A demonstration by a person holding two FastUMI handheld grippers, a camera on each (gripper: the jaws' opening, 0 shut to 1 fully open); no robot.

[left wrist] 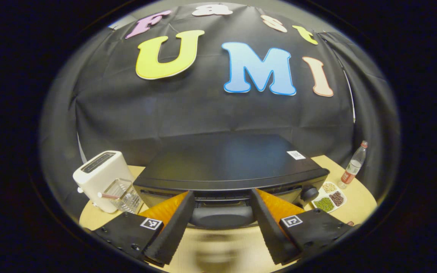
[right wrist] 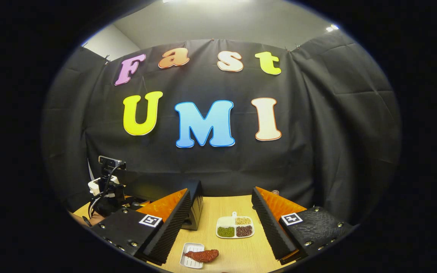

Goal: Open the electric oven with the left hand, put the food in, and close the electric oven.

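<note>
Left claw [left wrist: 222, 223]: spread open astride oven handle [left wrist: 222, 216], ready to pull.
Right claw [right wrist: 220, 223]: open, empty, waiting above food [right wrist: 202, 255] near front edge of surface [right wrist: 222, 204].

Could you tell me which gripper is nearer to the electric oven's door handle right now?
Left. The left gripper sits just in front of the oven with open jaws flanking its handle. The right gripper hangs off to the oven's side, above the food.

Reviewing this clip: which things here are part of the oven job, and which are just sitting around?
Part of the job: electric oven, its door handle, food on small white tray, left gripper, right gripper.

Just lying about: toaster, clear container, bottle, divided dish of beans.
</note>
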